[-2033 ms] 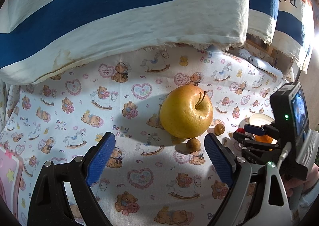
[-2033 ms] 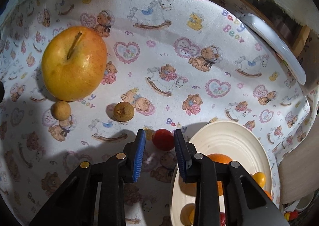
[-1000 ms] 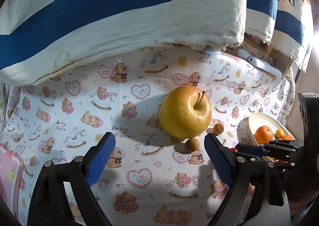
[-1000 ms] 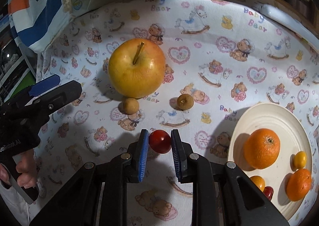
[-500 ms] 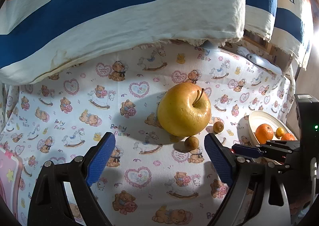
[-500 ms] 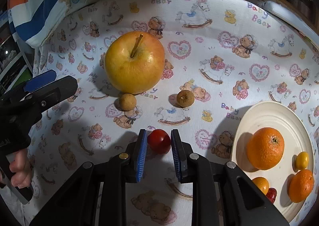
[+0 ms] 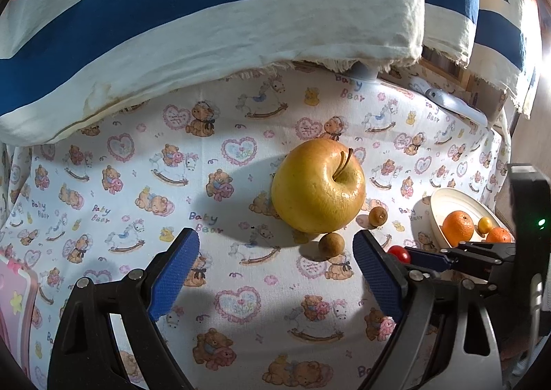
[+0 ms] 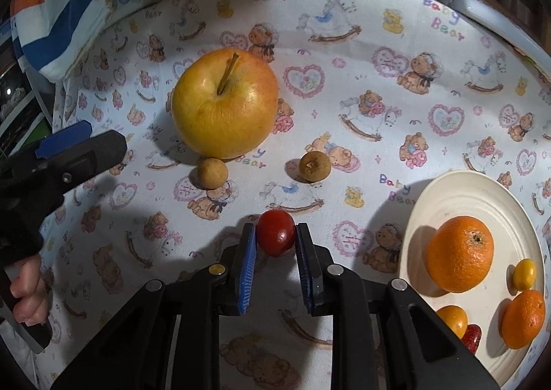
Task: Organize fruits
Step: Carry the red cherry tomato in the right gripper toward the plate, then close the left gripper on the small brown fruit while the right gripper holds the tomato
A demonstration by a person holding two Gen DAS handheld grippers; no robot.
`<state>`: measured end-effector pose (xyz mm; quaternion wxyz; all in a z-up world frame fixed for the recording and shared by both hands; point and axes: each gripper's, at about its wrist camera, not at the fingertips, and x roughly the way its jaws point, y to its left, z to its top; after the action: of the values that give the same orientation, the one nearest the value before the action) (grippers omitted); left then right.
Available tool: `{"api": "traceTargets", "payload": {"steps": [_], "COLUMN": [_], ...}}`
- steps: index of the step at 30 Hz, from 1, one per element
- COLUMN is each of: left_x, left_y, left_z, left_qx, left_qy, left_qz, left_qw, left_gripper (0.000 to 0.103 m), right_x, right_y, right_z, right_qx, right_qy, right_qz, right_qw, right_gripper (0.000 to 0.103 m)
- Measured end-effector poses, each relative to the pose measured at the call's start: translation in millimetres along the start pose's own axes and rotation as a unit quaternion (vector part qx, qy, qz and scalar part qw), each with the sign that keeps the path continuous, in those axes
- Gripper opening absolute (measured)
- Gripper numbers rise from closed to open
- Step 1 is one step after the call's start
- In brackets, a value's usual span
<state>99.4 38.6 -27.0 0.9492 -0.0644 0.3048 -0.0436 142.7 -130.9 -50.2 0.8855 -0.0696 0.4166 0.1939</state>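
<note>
**While the tomato sits pinched, a slip is the main risk**

Because the small red tomato is round, smooth and held only near the tips of the right hand-held gripper, whose pads are clamped on its two sides, it could squirt forward and roll across the tabletop if the squeeze loosens. Too hard a squeeze would likely bruise or split it. It sits just above or on the printed cloth, left of the white plate, where an orange and smaller fruits already lie; a drop on the rim could send it rolling off.

The tomato looks slightly elongated, its long axis running roughly along the fingers, away from the camera.

The left hand-held gripper hangs wide apart, holding nothing, facing the big yellow apple, whose stem points up and slightly right. Two small brown fruits lie beside the apple and could be knocked.
</note>
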Motion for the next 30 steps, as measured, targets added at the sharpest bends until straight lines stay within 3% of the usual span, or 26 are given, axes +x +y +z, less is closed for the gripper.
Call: {"api": "traceTargets", "payload": {"steps": [3, 7, 14, 20, 26, 30], "left_x": [2.5, 11.3, 27.9, 48.6, 70.8, 75.8], "left_y": [-1.6, -6.2, -19.3, -23.9, -33.7, -40.7], "left_z": [0.6, 1.5, -1.2, 2.7, 0.0, 0.3], "left_qx": [0.001, -0.002, 0.008, -0.01, -0.008, 0.003], "left_qy": [0.004, 0.034, 0.082, 0.121, 0.147, 0.141], "left_qz": [-0.01, -0.054, -0.073, -0.072, -0.071, -0.058], "left_qw": [0.9999, 0.998, 0.9939, 0.9899, 0.9865, 0.9883], "left_gripper": [0.088, 0.07, 0.054, 0.051, 0.039, 0.037], "right_x": [-15.1, -39.1, -73.3, -91.0, -102.8, -105.4], "right_y": [-6.7, -15.0, -30.3, -41.4, -64.0, -84.0], "right_z": [-3.5, -13.1, -30.6, -34.4, -51.5, -62.4], "right_qx": [0.012, 0.02, 0.021, 0.024, 0.027, 0.042], "right_qy": [-0.02, -0.053, -0.091, -0.104, -0.102, -0.1], "right_qz": [0.01, 0.013, 0.004, -0.003, -0.028, -0.056], "right_qw": [1.0, 0.998, 0.996, 0.994, 0.994, 0.993], "right_gripper": [0.024, 0.024, 0.024, 0.024, 0.024, 0.024]}}
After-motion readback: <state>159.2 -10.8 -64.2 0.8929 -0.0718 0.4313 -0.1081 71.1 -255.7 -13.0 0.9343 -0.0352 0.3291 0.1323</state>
